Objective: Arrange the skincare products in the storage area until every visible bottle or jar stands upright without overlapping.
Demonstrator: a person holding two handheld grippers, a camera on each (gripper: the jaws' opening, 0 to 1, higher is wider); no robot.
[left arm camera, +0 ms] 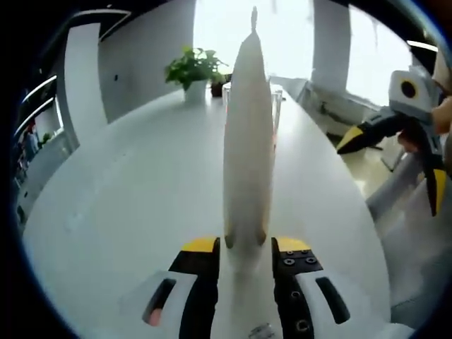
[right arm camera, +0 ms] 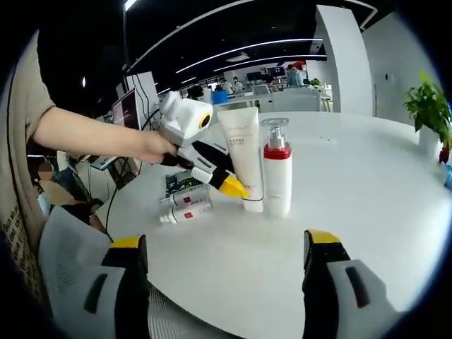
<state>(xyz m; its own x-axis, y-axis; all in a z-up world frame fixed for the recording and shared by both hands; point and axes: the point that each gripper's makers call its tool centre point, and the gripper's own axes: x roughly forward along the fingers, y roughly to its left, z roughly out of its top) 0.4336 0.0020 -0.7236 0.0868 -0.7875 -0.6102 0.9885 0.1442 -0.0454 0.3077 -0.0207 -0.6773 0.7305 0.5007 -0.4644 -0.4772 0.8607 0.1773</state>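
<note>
- White tube [left arm camera: 247, 141] clamped between the jaws of the left gripper [left arm camera: 246, 248], long axis straight up, standing cap-down on the round white table [left arm camera: 120, 233]; seen from the right gripper view [right arm camera: 240, 159], standing just beside the pump bottle with the red collar [right arm camera: 276, 169], touching or nearly so.
- Right gripper [right arm camera: 224, 247] released, jaws wide apart, nothing between them, hanging near the table's edge.
- Small bottle [right arm camera: 185, 209] lying on its side, long axis flat along the tabletop, down-left of the tube and under the left gripper's yellow tips; a second one probably behind it, hard to separate.
- Lying bottle ahead and to the left of the right gripper, nearer the occupied left one; free right jaws likely the ones to lift it upright.
</note>
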